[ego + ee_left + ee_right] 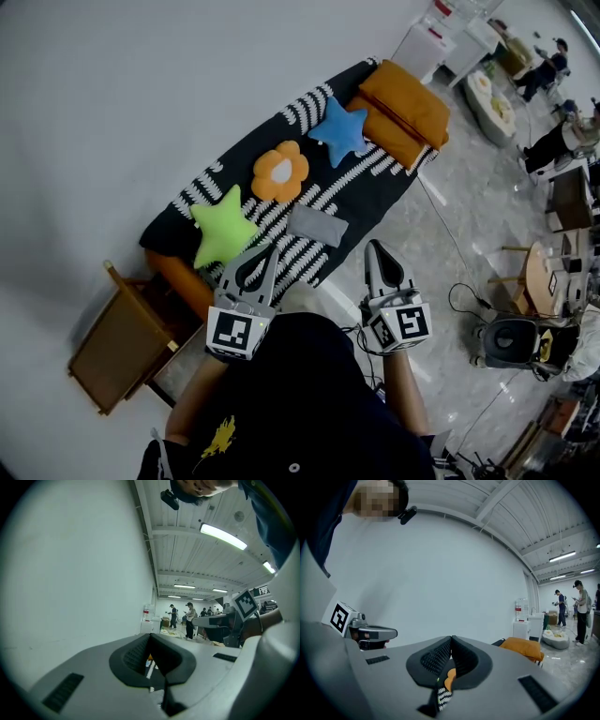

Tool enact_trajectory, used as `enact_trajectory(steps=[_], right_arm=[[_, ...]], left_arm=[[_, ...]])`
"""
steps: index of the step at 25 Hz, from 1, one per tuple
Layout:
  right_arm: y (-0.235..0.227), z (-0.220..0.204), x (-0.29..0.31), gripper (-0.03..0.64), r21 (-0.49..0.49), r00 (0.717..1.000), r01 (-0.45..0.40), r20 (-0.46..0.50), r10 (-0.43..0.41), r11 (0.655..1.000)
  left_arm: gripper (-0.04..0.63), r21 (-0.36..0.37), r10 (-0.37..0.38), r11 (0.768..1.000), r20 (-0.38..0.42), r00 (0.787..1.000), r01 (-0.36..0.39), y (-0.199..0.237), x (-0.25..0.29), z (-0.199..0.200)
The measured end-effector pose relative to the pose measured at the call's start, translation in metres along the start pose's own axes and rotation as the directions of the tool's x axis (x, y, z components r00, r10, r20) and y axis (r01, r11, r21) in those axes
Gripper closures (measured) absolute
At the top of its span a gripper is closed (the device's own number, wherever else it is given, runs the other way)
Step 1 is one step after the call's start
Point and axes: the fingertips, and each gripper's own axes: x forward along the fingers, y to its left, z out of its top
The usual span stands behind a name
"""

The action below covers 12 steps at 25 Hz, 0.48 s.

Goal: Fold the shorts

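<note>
The grey shorts [317, 225] lie as a small folded rectangle on the black-and-white patterned blanket [375, 173] of a low couch. My left gripper [264, 251] hovers just in front of the couch edge, left of the shorts, jaws shut and empty. My right gripper [374, 247] hangs to the right of the shorts over the floor, also shut with nothing in it. In the left gripper view the shut jaws [151, 638] point level along the white wall. In the right gripper view the jaws [451, 641] are closed too, and the left gripper [370, 633] shows at the left.
On the blanket lie a green star cushion [222, 228], an orange flower cushion [279, 172], a blue star cushion [339, 129] and an orange pillow [405, 108]. A wooden side table [120, 345] stands at the left. Cables and a round black device [511, 342] sit on the floor at the right.
</note>
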Motion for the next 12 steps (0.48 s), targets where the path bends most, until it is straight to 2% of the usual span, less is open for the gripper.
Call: enact_trajectory(steps=[7, 10, 12], right_arm=[[0.006, -0.005, 0.002, 0.603, -0.014, 1.000, -0.023, -0.016, 0.022, 1.000], [0.003, -0.005, 0.001, 0.603, 0.011, 1.000, 0.004, -0.020, -0.004, 1.000], [0.003, -0.009, 0.000, 0.601, -0.002, 1.000, -0.003, -0.028, 0.003, 1.000]], left_arm=[[0.580, 0.004, 0.012, 1.000, 0.014, 1.000, -0.012, 0.007, 0.000, 0.002], [0.580, 0.055, 0.009, 0.998, -0.018, 1.000, -0.008, 0.010, -0.003, 0.000], [0.580, 0.097, 0.036, 0.995, 0.022, 0.999, -0.038, 0.023, -0.006, 0.007]])
